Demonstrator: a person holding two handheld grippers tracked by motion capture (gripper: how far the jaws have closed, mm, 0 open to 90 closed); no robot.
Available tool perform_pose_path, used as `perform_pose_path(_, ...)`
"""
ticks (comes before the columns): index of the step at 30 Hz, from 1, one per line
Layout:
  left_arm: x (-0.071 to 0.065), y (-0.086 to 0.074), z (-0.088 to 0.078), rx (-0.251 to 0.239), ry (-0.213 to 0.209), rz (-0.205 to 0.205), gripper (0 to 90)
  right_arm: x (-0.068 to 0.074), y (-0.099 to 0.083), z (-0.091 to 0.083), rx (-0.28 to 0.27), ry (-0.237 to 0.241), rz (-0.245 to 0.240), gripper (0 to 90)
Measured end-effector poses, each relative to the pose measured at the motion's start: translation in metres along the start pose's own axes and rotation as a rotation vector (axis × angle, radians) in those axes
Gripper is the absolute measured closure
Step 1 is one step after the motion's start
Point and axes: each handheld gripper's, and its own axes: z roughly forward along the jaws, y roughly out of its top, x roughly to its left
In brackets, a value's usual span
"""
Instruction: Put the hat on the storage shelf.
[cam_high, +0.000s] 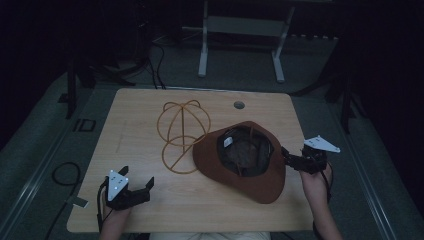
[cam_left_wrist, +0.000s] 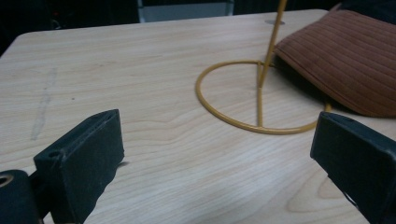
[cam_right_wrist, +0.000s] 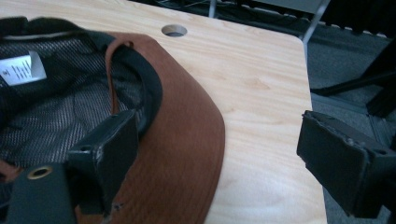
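Note:
A brown wide-brimmed hat (cam_high: 260, 182) lies upside down on the right half of the wooden table (cam_high: 135, 115), showing its dark mesh lining (cam_right_wrist: 60, 107) and a white label (cam_right_wrist: 21, 69). Its left brim rests over the base of a yellow wire hat stand (cam_high: 182, 132). My right gripper (cam_high: 287, 159) is open at the hat's right brim (cam_right_wrist: 187, 140); one jaw hangs over the brim, the other over bare table. My left gripper (cam_high: 137, 176) stands open near the front left, with nothing between its jaws. Ahead of the left gripper (cam_left_wrist: 219, 144) are the stand's ring (cam_left_wrist: 259, 126) and the hat's brim (cam_left_wrist: 345, 56).
A round cable hole (cam_high: 239, 105) sits near the table's far edge. The table's right edge (cam_right_wrist: 310, 93) runs close beside my right gripper. A white metal frame (cam_high: 240, 30) and loose cables (cam_high: 65, 175) are on the dark floor around the table.

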Motion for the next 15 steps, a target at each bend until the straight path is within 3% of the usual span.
perform_pose_path(7, -0.005, 0.001, -0.001, 0.006, -0.005, 0.04, 3.3, 0.005, 0.011, 0.013, 0.0, 0.013, 0.002, 12.5)
perform_pose_path(13, -0.007, 0.001, -0.001, 0.029, -0.007, 0.082, 3.4, 0.012, 0.02, 0.036, 0.075, 0.071, 0.02, 12.2)
perform_pose_path(15, -0.008, 0.001, -0.001, 0.028, -0.008, 0.088, 3.4, 0.018, 0.021, 0.048, 0.077, 0.093, 0.037, 12.1)
